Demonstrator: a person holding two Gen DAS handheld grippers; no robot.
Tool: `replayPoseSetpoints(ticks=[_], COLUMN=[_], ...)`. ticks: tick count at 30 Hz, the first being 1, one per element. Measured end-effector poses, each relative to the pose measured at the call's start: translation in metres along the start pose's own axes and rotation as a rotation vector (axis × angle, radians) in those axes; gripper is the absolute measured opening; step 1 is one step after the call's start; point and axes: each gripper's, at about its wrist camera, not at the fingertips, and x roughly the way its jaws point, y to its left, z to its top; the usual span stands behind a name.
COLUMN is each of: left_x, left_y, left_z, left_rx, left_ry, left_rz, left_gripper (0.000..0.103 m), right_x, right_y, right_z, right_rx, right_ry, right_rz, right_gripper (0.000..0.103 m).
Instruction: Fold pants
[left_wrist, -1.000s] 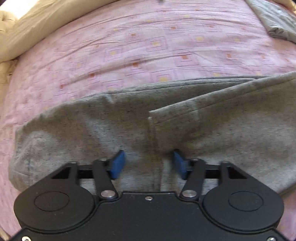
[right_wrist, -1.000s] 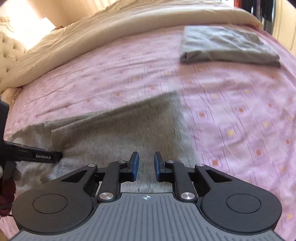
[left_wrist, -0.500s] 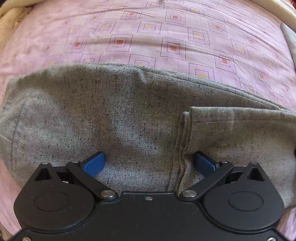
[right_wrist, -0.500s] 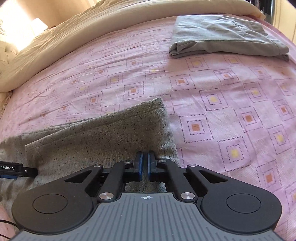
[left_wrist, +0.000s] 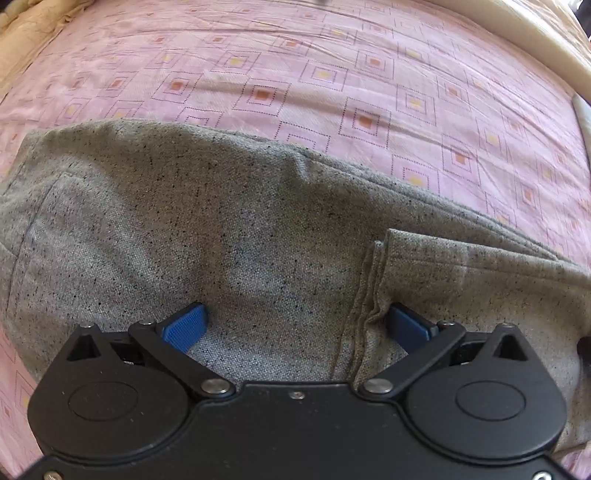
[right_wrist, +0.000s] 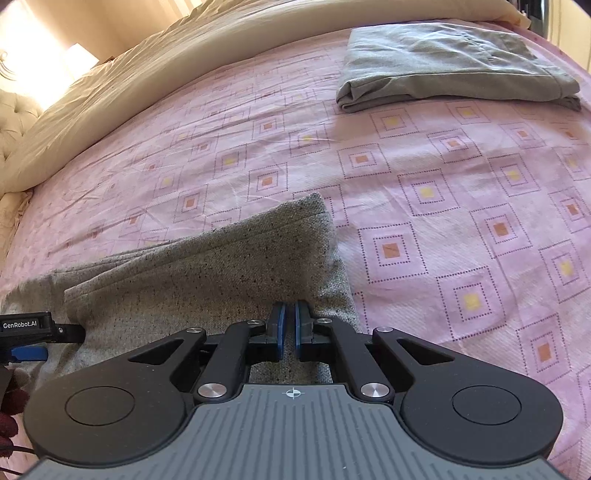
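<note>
**Grey pants mid-fold on a pink bed**

The bed, under a pink sheet of printed squares, carries everything here. A cream duvet lies bunched along its far side, and a second grey garment, already folded, sits well apart near the far edge. My pants lie flat along the near side, one layer doubled over another, its stitched edge running toward me in the left view.

My right hand-held gripper has its blue pads drawn almost together on the near edge of the pants, by the right-hand end of the cloth; a thin slit shows between them, so I judge it a pinch on fabric, though the cloth in the slit itself is hidden. My left hand-held gripper rests low over the pants with its fingers spread wide, straddling the stitched edge and clamping nothing.

To do this step well, I would close the left on both layers at that edge, then lift both ends level and carry them across together, keeping the cloth taut so no crease sets.
</note>
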Motion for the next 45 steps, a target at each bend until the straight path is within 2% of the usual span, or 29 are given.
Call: replayPoseSetpoints(ticks=[5,7,9,11,14,18,24,27,30,32,39,41,43,45], left_x=[0.008,0.003,-0.007,-0.017,-0.037,-0.058,-0.064,-0.057,-0.047,-0.042,-0.025,-0.035,-0.047,-0.053], left_y=[0.004,0.008,0.014,0.025,0.055,0.1,0.175,0.205,0.226,0.233,0.25,0.255,0.26,0.265], left_z=[0.023,0.029,0.033,0.035,0.034,0.027,0.011,0.008,0.008,0.009,0.016,0.018,0.02,0.027], left_rx=[0.026,0.049,0.079,0.095,0.097,0.111,0.129,0.128,0.118,0.114,0.056,0.049,0.088,0.137], left_ry=[0.081,0.092,0.087,0.087,0.043,0.006,0.007,0.023,0.036,0.04,0.078,0.051,0.008,-0.024], left_rz=[-0.038,-0.066,-0.093,-0.123,-0.151,-0.13,-0.064,-0.054,-0.066,-0.088,-0.175,-0.218,-0.234,-0.237], left_gripper=[0.1,0.089,0.064,0.058,0.058,0.058,0.058,0.058,0.058,0.059,0.058,0.058,0.059,0.064], right_x=[-0.002,-0.008,-0.02,-0.034,-0.051,-0.06,-0.038,-0.016,0.002,0.0,0.002,0.002,0.003,0.003], right_y=[0.006,0.013,0.024,0.041,0.076,0.127,0.206,0.234,0.243,0.244,0.252,0.252,0.252,0.252], right_z=[0.006,0.005,0.002,-0.005,-0.017,-0.04,-0.089,-0.117,-0.138,-0.144,-0.137,-0.136,-0.135,-0.136], right_rx=[0.01,0.017,0.006,-0.004,-0.03,-0.06,-0.145,-0.184,-0.17,-0.146,-0.161,-0.147,-0.131,-0.133], right_ry=[0.027,0.025,-0.006,-0.043,-0.067,-0.069,0.043,0.137,0.242,0.211,0.246,0.251,0.252,0.253], right_rz=[-0.025,-0.043,-0.043,-0.017,0.008,0.054,0.105,0.047,-0.044,-0.063,-0.101,-0.103,-0.105,-0.111], right_gripper=[0.005,0.005,0.006,0.007,0.007,0.008,0.008,0.008,0.008,0.008,0.008,0.008,0.008,0.008])
